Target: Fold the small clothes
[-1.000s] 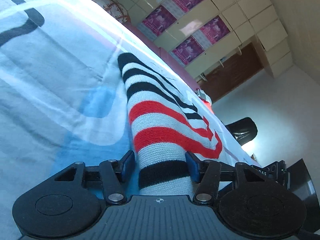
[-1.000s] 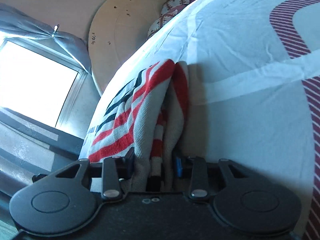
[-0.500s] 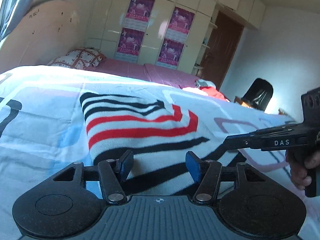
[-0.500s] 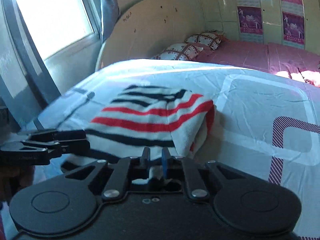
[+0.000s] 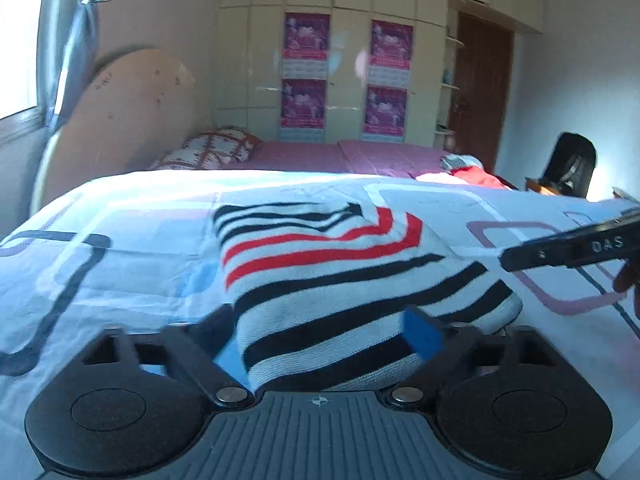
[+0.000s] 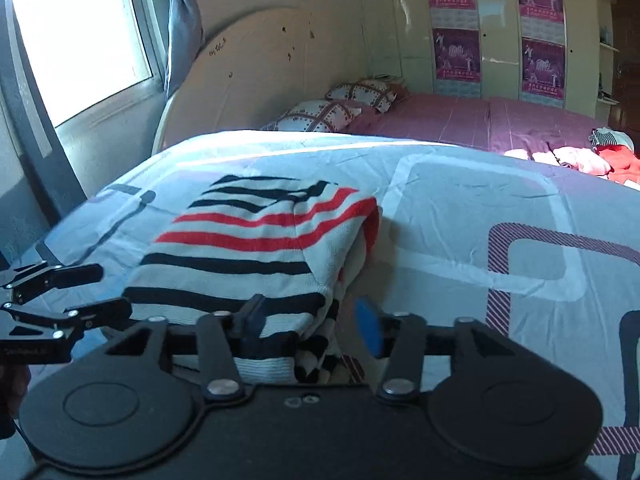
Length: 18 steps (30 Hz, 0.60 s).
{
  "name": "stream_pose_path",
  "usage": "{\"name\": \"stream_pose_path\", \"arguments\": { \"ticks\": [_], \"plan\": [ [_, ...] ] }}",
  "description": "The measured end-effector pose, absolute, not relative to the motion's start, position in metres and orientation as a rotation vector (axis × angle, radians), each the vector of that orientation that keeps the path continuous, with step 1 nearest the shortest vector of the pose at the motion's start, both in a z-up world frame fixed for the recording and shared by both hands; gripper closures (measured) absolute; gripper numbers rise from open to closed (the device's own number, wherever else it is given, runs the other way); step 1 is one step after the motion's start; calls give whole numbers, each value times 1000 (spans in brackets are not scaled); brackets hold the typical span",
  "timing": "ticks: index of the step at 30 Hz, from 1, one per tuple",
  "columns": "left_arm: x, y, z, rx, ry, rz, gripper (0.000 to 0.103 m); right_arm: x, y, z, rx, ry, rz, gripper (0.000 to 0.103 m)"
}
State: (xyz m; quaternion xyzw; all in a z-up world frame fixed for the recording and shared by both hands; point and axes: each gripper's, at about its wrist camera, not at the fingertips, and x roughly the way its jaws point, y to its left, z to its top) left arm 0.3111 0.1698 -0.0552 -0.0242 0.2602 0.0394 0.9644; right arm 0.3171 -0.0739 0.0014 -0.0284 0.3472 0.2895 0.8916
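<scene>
Left gripper (image 5: 320, 332): carried low at the near edge of the bed, jaws spread wide, nothing held; the near-left corner of the garment is seen between the fingers but is not pinched. The wide spread is judged to suit either a release or a fresh approach; which of the two cannot be told

Striped sweater (image 5: 340, 276): white knit with black and red bands, laid folded into a compact packet on the bed cover (image 5: 120, 248), left of the bed's middle as seen from the right wrist view. Layers are stacked at its right-hand side, where a thick folded edge is shown. It is judged to be set flat so that the folds are kept by its own weight

Right gripper (image 6: 310, 326): held at the near-right corner of the sweater (image 6: 248, 248), jaws parted to a moderate gap, empty; the knit's lower edge is seen between and below the fingers, apparently not clamped. The position is judged convenient for squaring that corner or for withdrawal

Bed cover: pale blue with rounded line motifs, used as the folding ground

Background, noted only: pillows (image 5: 216, 148) at the head of a second, pink bed (image 5: 352, 154); loose clothes (image 6: 592, 156) lying far right on it, possibly awaiting folding

Task state, as judged: this garment appears nearly or wholly folded
</scene>
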Motion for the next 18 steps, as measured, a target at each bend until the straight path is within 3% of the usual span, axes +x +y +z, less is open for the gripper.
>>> {"name": "stream_pose_path", "arguments": {
  "ticks": [7, 18],
  "plan": [
    [262, 151, -5, -78, 504, 172, 0, 255, -106, 40, -1, 702, 543, 36],
    [161, 87, 31, -129, 429, 118, 0, 143, -146, 86, 1, 614, 504, 35]
  ]
}}
